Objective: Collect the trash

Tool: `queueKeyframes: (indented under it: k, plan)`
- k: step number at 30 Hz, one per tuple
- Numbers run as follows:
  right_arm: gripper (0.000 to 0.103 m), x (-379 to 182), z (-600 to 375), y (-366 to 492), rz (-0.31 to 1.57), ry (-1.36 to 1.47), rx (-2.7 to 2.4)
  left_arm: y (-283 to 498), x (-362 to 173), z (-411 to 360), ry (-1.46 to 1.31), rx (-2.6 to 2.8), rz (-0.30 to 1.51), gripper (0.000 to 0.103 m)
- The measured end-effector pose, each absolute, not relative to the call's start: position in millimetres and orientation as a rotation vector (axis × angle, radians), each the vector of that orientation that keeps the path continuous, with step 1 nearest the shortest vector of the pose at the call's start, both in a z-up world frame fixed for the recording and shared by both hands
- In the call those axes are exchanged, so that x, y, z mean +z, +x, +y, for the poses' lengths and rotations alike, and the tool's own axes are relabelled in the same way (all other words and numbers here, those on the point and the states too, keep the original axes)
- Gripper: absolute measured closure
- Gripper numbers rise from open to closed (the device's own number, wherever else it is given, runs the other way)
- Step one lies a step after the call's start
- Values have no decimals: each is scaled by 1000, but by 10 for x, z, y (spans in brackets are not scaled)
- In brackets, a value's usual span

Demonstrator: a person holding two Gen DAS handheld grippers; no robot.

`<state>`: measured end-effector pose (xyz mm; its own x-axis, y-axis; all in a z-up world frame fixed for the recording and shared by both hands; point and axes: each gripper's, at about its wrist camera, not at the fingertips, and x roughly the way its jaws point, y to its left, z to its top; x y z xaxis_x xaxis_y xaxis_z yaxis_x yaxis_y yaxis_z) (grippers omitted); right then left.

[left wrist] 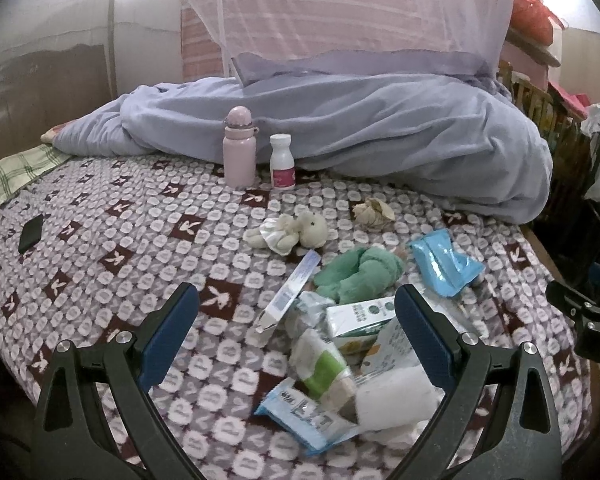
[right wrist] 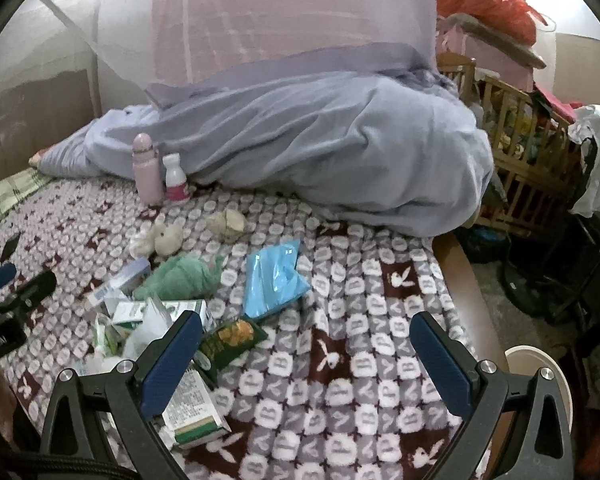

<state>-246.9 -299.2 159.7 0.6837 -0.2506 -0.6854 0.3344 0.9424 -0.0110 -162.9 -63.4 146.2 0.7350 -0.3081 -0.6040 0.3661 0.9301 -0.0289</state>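
1. Left wrist view: the left gripper (left wrist: 296, 320) hangs over a bed (left wrist: 100, 240) with its jaws spread wide and nothing pinched. The trash lies in a heap between and just ahead of the jaws: a green-and-white carton (left wrist: 356, 320), a green-banded wrapper (left wrist: 320, 364), a blue-and-white packet (left wrist: 300, 408) nearest the camera, and a long flat box (left wrist: 288, 292) tilted up toward the left jaw.
2. Same view: ahead of the right jaw lies a blue pouch (left wrist: 444, 264); farther ahead sits a crumpled paper ball (left wrist: 372, 212). A green cloth (left wrist: 360, 276), a plush toy (left wrist: 292, 232), a pink bottle (left wrist: 239, 148) and a white bottle (left wrist: 283, 162) look like keepers, not trash.
3. Handling, as a judgement: the cartons look empty, light and crushable; take one across its flat faces, not by a corner. The wrappers are thin, slick film likely to slide; pinch a bunched fold or a sealed edge.
4. Right wrist view: the right gripper (right wrist: 306, 354) also has its jaws spread and empty, over bare blanket. The heap lies at and beyond its left jaw: a snack bag (right wrist: 232, 338) just inside it, a printed carton (right wrist: 196, 412) below it. The blue pouch (right wrist: 272, 280) lies ahead between the jaws.
5. Judgement: the pouch is limp and light; grip its crinkled middle. The paper ball (right wrist: 230, 222) should compress easily.
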Motion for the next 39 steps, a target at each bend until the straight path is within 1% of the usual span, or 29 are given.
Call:
queueKeyframes:
  k: [6,12,17,21,24,27,28,29,30,31,32,33,34,35,36,38,39]
  plan:
    - [0,1418,-2987,-2401,843,117,-268,-1571,1365,-515,115,-376,699,5]
    - [0,1215,-2918,-2356,951,78,-219,-1696,1266,-536,189,-460,729,5]
    - [0,1116,-3004,-2367,958,86,-226,-1854,1161,-647,276,-589,765,5]
    - [0,1057,-3104,-2307,971,149,-193,-1957,1092,-778,322,-690,787,5]
    - [4,1027,-3137,-2242,976,185,-169,-2004,1037,-885,366,-733,784,5]
    - [13,955,-3161,-2112,1002,254,-113,-1995,970,-970,395,-754,792,5]
    - [19,925,-3166,-2054,1016,278,-93,-1975,942,-1001,403,-758,796,8]
    - [22,901,-3162,-2007,1021,294,-81,-1959,923,-1021,407,-765,802,11]
    - [23,873,-3162,-1943,1025,310,-72,-1926,896,-1046,405,-778,816,19]
    - [27,844,-3164,-1885,1029,320,-70,-1897,871,-1071,400,-791,836,26]
    - [32,812,-3161,-1837,1035,331,-66,-1875,849,-1087,396,-800,850,28]
    - [35,767,-3169,-1771,1048,355,-57,-1850,820,-1110,393,-811,866,33]
    - [39,736,-3178,-1730,1059,375,-48,-1842,799,-1127,396,-818,873,41]
    - [40,698,-3183,-1679,1070,406,-34,-1841,779,-1149,403,-822,877,46]
    - [40,664,-3180,-1636,1078,426,-21,-1844,765,-1171,413,-828,879,54]
    - [41,586,-3157,-1548,1090,456,-5,-1848,776,-1180,414,-833,874,57]
    - [41,549,-3147,-1511,1093,471,-1,-1840,788,-1175,409,-835,873,61]
